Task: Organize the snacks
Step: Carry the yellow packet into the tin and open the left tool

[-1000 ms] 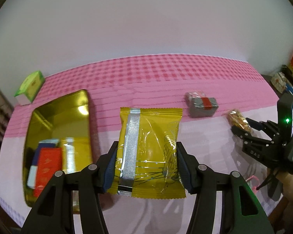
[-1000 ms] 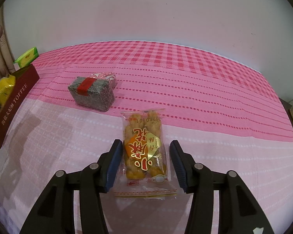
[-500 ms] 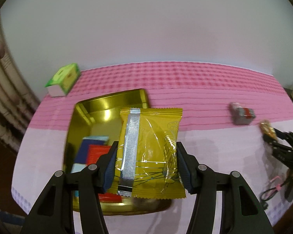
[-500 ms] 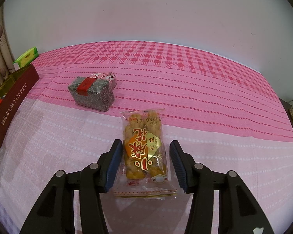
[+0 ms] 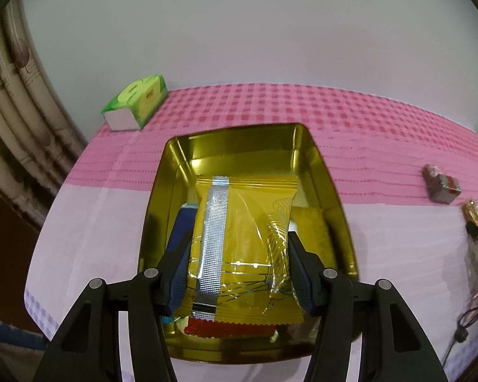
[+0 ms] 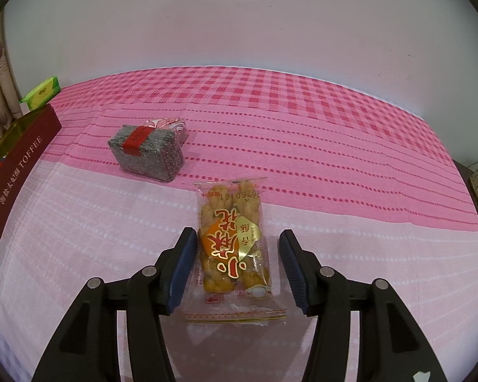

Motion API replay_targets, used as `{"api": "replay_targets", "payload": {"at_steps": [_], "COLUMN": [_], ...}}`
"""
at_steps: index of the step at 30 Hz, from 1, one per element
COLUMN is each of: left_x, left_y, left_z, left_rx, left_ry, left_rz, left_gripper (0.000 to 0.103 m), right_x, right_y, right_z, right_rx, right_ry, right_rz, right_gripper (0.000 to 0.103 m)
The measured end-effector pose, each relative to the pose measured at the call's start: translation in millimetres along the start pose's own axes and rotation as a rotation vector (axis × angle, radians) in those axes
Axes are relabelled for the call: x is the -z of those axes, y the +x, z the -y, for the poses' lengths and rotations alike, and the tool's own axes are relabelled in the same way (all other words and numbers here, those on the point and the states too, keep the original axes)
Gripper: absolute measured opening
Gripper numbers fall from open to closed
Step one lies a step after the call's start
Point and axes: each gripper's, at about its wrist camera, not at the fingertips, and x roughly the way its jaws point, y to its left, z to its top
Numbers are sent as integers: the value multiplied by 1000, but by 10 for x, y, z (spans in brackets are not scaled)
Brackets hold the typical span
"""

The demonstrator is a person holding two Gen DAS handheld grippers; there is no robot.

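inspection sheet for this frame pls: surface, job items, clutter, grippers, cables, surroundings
Surface: pink checked tablecloth.
Job's things: gold tin holding packets; yellow packet above it; fried-twist packet and grey foil block on the cloth.
Clutter: green tissue pack.
Grippers: left gripper shut on the yellow packet; right gripper opening, pads clear of the fried-twist packet.
Cables: dark cable at table edge.
Surroundings: plain wall.

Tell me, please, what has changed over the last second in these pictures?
The left tongs carried the yellow packet leftward to over the gold tin. The right tongs are opening around the twist snack bag, which lies where it was.
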Motion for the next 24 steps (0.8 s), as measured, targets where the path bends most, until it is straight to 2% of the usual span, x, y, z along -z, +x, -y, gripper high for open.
{"api": "replay_targets", "payload": {"at_steps": [8,24], "left_x": [92,103], "left_y": [186,191], "left_z": [-65,-40], "left_rx": [-7,-8], "left_ry": [-15,18], "left_rz": [-38,-42], "left_gripper": [56,58], "right_x": [2,-1], "right_y": [-3,-2], "right_z": [-9,-9], "right_rx": [3,1], "right_ry": [2,2], "right_rz": [0,0], "right_gripper": [52,52]}}
